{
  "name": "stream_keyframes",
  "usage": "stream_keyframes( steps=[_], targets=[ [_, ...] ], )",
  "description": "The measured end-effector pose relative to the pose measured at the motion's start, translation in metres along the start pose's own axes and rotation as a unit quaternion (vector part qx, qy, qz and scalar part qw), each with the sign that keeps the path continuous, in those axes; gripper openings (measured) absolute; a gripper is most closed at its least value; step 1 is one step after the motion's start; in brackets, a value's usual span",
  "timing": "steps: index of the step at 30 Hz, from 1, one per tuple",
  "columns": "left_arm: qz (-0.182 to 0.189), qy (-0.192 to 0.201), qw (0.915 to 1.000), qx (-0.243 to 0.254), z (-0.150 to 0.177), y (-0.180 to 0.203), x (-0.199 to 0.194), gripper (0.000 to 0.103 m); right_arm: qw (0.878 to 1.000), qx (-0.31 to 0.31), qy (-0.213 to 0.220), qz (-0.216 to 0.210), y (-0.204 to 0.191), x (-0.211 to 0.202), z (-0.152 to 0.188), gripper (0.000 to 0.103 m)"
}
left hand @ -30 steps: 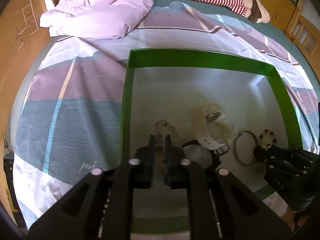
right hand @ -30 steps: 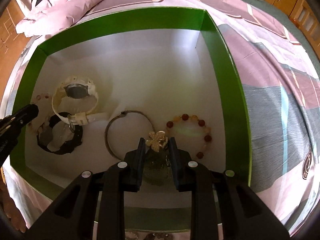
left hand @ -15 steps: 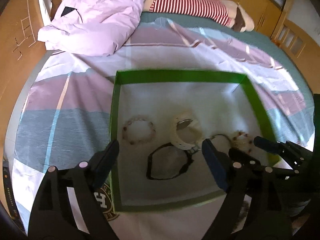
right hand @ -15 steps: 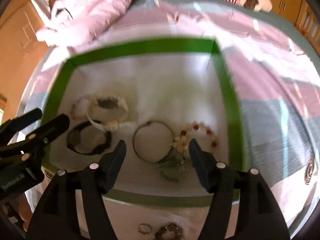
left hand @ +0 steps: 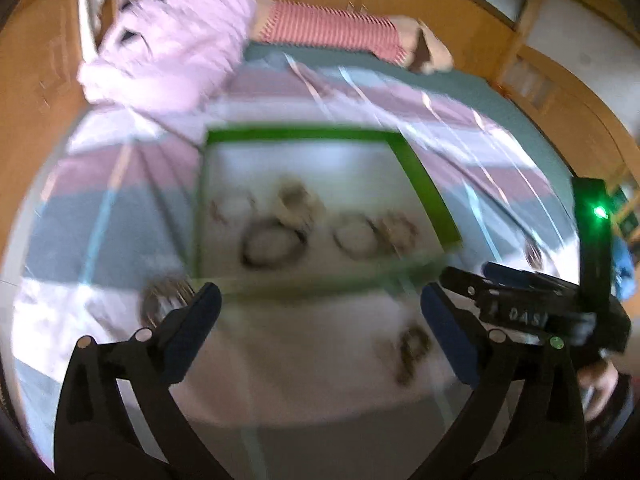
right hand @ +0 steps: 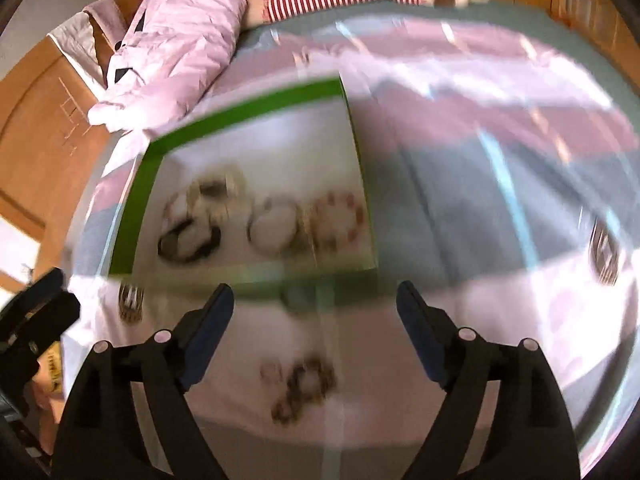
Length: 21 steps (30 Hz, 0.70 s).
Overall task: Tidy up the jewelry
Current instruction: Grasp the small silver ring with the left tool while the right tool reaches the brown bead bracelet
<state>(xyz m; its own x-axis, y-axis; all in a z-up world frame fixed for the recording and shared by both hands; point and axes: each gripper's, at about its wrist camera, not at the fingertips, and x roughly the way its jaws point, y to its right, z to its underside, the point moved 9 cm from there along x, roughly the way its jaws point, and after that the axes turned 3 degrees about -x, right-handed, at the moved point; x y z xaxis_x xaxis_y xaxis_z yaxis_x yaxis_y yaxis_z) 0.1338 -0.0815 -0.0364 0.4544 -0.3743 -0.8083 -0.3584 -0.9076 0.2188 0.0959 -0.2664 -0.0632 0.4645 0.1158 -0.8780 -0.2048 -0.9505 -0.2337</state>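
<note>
A green-rimmed box (left hand: 424, 184) (right hand: 240, 114) with a white floor lies on the bed. Inside it lie a black watch (left hand: 272, 244) (right hand: 188, 240), a white watch (left hand: 298, 202) (right hand: 216, 192), a thin bangle (left hand: 356, 236) (right hand: 272, 228), a pale bead bracelet (left hand: 232, 208) and a red bead bracelet (right hand: 340, 220). Loose dark jewelry (left hand: 410, 352) (right hand: 300, 388) lies on the sheet in front of the box. My left gripper (left hand: 320, 312) is open and empty, held back from the box. My right gripper (right hand: 316, 312) is open and empty above the loose jewelry. Both views are blurred.
The bed has a pink, grey and white sheet (left hand: 100, 208). A pink quilt (left hand: 172, 52) (right hand: 172, 48) and a red-striped cushion (left hand: 332, 32) lie at the far end. Wooden cupboards (left hand: 560, 92) stand at the right. The right gripper also shows in the left wrist view (left hand: 520, 304).
Both grippers were shut on jewelry inside the box, then opened and let it go. Both have pulled back and up out of the box, to over the sheet in front.
</note>
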Motion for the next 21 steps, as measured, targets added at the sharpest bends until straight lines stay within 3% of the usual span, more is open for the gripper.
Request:
stream_keyframes(
  steps=[3,7,11,15,16,19,21],
  targets=[
    [0.007,-0.026,0.9996,-0.004,0.029,0.004,0.011,0.101,0.999,0.021,-0.037,-0.012,0.020,0.007,0.042,0.084],
    [0.021,-0.038,0.9988,-0.022,0.037,0.007,0.026,0.101,0.989,0.110,-0.084,-0.049,0.037,0.022,0.065,0.084],
    [0.096,-0.064,0.9906,-0.072,0.037,0.011,0.039,0.101,0.977,0.153,-0.096,-0.117,0.031,0.025,0.064,0.084],
    [0.176,-0.086,0.9744,-0.111,0.043,0.023,0.050,0.099,0.981,0.138,-0.075,-0.115,0.023,0.019,0.060,0.084],
    [0.186,-0.090,0.9715,-0.116,0.045,0.025,0.054,0.092,0.982,0.133,-0.073,-0.115,0.021,0.019,0.060,0.084],
    [0.189,-0.115,0.9681,-0.117,0.054,0.029,0.067,0.075,0.985,0.105,-0.077,-0.116,0.011,0.019,0.061,0.069],
    [0.187,-0.123,0.9679,-0.115,0.060,0.032,0.075,0.075,0.985,0.094,-0.086,-0.113,0.009,0.022,0.065,0.064]
  ],
)
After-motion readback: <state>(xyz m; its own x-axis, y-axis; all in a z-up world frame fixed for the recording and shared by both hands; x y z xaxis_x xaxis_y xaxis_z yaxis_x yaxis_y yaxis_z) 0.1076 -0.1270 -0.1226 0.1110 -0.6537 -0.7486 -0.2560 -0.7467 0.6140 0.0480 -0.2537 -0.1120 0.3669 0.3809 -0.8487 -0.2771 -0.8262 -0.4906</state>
